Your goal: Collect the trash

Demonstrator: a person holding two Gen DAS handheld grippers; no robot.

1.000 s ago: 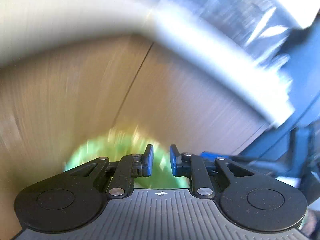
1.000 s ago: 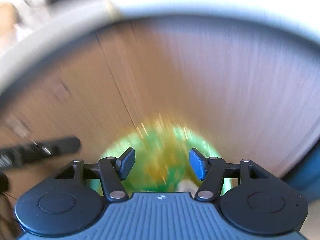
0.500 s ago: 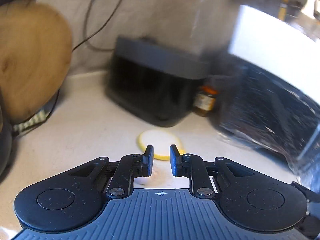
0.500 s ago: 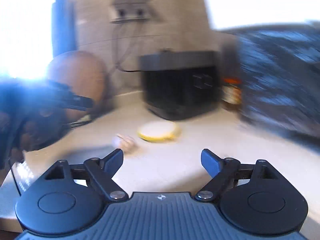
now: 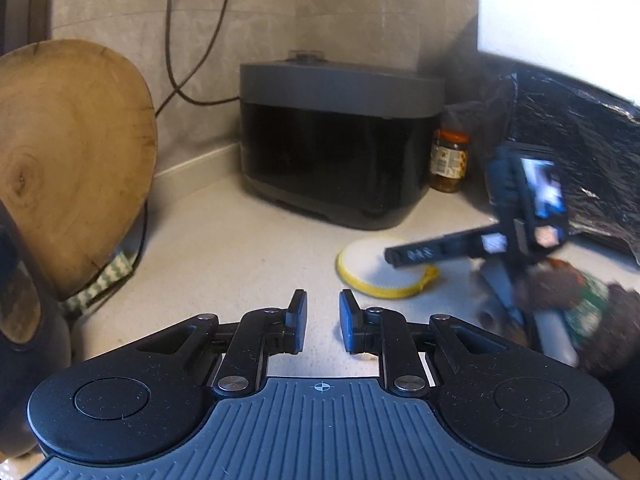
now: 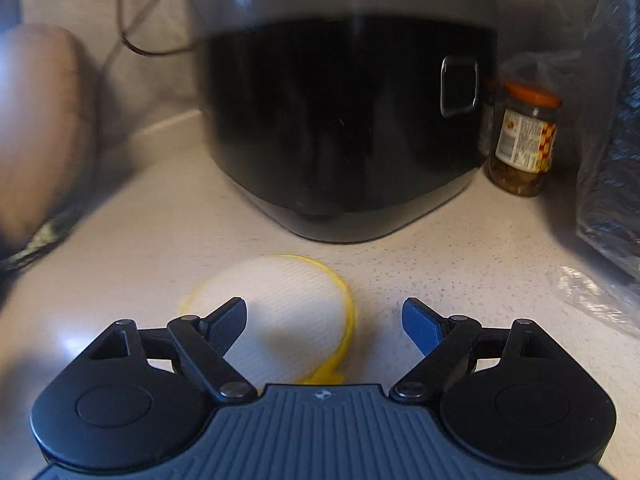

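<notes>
Both cameras, which a second ago looked down at blurred wood and a green shape, now face a pale speckled tabletop (image 5: 240, 248) in a kitchen corner. Right gripper (image 6: 324, 322): its fingers have just been opening and now stand spread wide, nothing between them. It has swept forward to hover just above a round white disc with a yellow rim (image 6: 288, 312), which lies flat on the tabletop in front of a black appliance (image 6: 344, 120). Seen from the left wrist camera, the same disc (image 5: 372, 276) lies ahead and to the right, with the right gripper's finger (image 5: 440, 250) reaching over it. Left gripper (image 5: 323, 324): fingers parted by a narrow gap and empty, pinching nothing, held back from the disc. A small pale scrap (image 5: 366, 356) shows just under its right finger; what it is cannot be told. Beside the appliance stands a jar with an orange lid (image 6: 524, 144), and a dark plastic bag (image 6: 608, 140) fills the right edge. A wooden board (image 5: 72, 160) leans at the left.

Judgement: the disc reads as the next piece of trash, and the wide spread suits an approach to it. Being thin and flat on the surface, it may slide or resist a pinch; catching the raised yellow rim looks the likelier way to lift it
</notes>
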